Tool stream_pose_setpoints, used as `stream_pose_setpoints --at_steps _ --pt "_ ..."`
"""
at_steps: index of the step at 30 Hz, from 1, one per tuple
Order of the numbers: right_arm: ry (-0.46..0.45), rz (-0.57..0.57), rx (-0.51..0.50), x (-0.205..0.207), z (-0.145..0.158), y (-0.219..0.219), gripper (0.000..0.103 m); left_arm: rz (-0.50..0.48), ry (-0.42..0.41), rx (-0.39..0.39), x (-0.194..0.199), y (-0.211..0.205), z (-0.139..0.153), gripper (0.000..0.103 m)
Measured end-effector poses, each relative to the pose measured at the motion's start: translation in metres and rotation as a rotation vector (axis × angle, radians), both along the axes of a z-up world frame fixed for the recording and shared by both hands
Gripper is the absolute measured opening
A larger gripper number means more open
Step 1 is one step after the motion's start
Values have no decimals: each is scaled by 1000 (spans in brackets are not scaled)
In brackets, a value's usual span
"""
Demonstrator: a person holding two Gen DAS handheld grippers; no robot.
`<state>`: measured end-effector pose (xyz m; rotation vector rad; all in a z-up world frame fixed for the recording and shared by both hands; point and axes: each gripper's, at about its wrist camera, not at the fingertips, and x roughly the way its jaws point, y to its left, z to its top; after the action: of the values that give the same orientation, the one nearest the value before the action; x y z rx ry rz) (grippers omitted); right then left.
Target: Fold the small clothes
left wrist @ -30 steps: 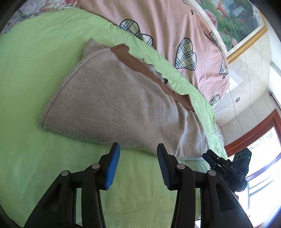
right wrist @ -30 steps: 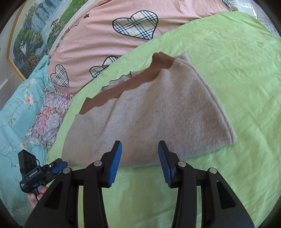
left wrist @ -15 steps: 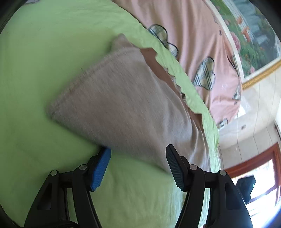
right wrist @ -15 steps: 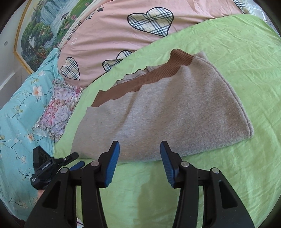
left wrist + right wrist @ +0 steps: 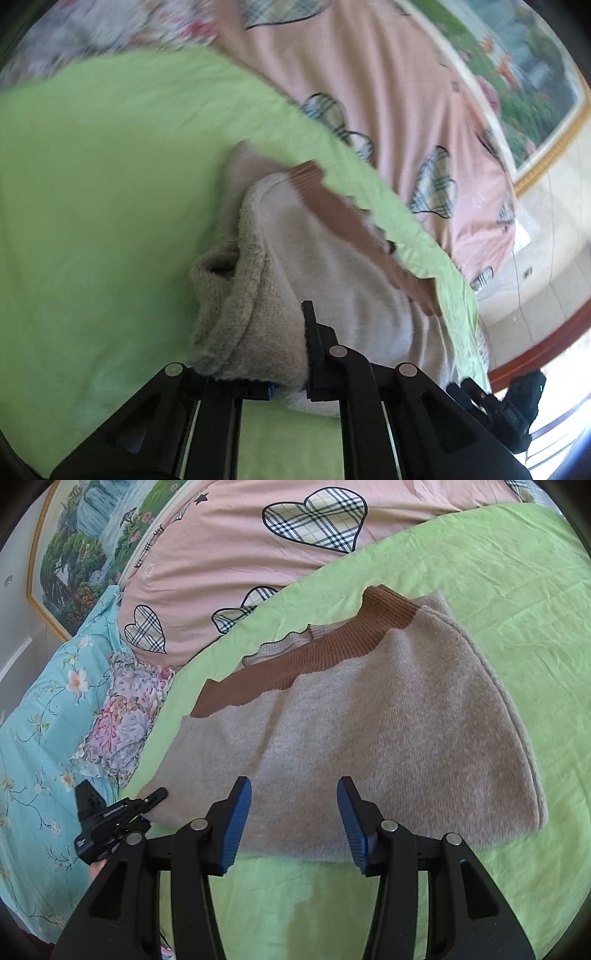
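Two grippers work at one folded beige knit sweater lying on a green sheet, which is spread over a bed. Left wrist view: the left gripper has just been closing, and its jaws are now clamped on the near corner of the sweater. The knit bunches between the fingers and bulges up over them, hiding the left pad almost entirely; only a sliver of blue shows beneath the cloth. The gripped corner is raised off the sheet, and its edge curls into a small open roll just beyond the fingertips. From there the rest of the garment runs away up and to the right, with the brown ribbed band along its far edge. This view is blurred.

Right wrist view: the right gripper stands with its blue pads apart. The sweater's near folded edge lies just beyond and partly between the fingertips, and neither pad presses on it. The garment lies flat here, its brown band toward the pink heart-print quilt. The left gripper appears at the lower left of this view, at the garment's left corner, beside a floral pillow and a turquoise flowered cover. A framed landscape painting hangs behind.
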<state>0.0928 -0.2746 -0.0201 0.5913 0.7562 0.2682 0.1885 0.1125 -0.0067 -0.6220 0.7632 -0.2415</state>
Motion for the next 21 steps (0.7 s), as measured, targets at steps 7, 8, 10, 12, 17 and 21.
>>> stream_pose_setpoints --at_steps 7,8,10,12,17,21 --pt "5 54 65 40 9 -28 50 -254 -145 91 6 -99 60 7" --pt "8 68 87 47 10 -33 50 -298 -151 97 7 -117 61 7" --pt "24 115 139 64 11 -39 50 -376 -138 126 12 -154 55 7" --pt "45 167 203 80 8 -41 59 -427 -109 157 15 -182 42 7" --pt "72 289 307 114 2 -27 75 -496 -41 191 17 -216 13 6" --pt "151 314 286 147 -12 -7 75 -495 -51 175 12 -214 16 6"
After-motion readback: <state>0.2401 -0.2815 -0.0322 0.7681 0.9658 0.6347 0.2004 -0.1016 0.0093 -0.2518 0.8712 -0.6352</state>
